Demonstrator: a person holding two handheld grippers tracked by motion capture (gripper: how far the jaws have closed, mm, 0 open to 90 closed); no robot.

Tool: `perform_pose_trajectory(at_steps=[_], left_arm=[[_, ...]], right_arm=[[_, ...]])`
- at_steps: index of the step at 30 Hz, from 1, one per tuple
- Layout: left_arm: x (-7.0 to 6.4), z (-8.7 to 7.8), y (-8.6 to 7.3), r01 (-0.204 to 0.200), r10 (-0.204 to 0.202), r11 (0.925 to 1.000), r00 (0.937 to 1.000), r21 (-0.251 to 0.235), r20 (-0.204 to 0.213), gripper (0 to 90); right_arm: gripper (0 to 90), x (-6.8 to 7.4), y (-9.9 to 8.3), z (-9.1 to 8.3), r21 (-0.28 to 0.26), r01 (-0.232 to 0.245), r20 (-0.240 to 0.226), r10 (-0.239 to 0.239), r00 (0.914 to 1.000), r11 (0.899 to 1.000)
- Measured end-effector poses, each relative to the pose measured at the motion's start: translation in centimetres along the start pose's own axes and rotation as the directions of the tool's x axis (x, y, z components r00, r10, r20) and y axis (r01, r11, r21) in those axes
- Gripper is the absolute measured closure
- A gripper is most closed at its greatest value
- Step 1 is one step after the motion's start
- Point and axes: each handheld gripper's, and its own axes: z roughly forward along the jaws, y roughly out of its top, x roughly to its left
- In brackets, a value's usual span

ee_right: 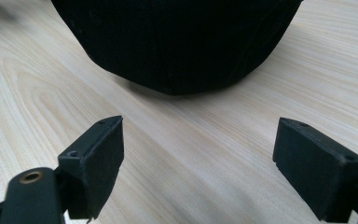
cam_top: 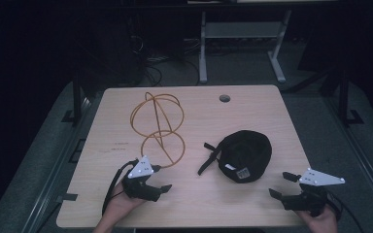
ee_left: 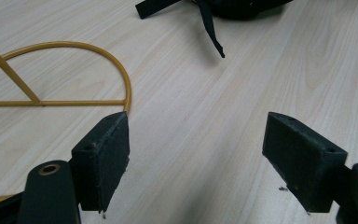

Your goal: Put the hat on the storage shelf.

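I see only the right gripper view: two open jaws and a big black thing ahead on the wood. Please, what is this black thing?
Observer: It is a black cap lying on the table, with a strap trailing from its left side in the high view.
Operator: Is something else on the table?
Observer: Yes, a yellow wire stand made of rings, left of the cap and apart from it.
Operator: Where is the left gripper?
Observer: The left gripper is at the near edge, just in front of the stand's lower ring, jaws open and holding nothing.
Operator: And my right gripper?
Observer: The right gripper sits near the table's right front corner, pointing toward the cap without touching it.
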Motion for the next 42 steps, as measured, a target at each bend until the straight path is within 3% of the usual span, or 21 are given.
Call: perform_pose_trajectory(at_steps=[19, 24, 32, 42], left_arm=[[-1.1, 0.4, 0.9, -0.037, 0.037, 0.9993, 0.9988, -0.008, 0.033, 22.2], [-1.1, 0.6, 1.3, -0.021, 0.022, 0.9996, 0.9986, -0.021, 0.047, 22.2], [-1.4, 1.2, 2.3, -0.015, 0.018, 0.9995, 0.9964, -0.027, 0.083, 22.2], [-2.3, 1.8, 5.0, -0.046, 0.053, 0.9975, 0.9892, -0.053, 0.136, 22.2]], right_arm=[[15.8, 0.4, 0.1, 0.1, 0.006, 0.001, -0.001, -0.001, 1.0000, 1.000], [15.8, 0.3, 0.1, 0.2, 0.004, 0.003, -0.005, -0.002, 1.0000, 1.000], [15.9, 0.4, 0.2, 0.1, 0.000, 0.001, -0.008, -0.001, 1.0000, 1.000], [15.9, 0.4, 0.1, 0.2, -0.002, -0.008, -0.006, 0.008, 1.0000, 1.000]])
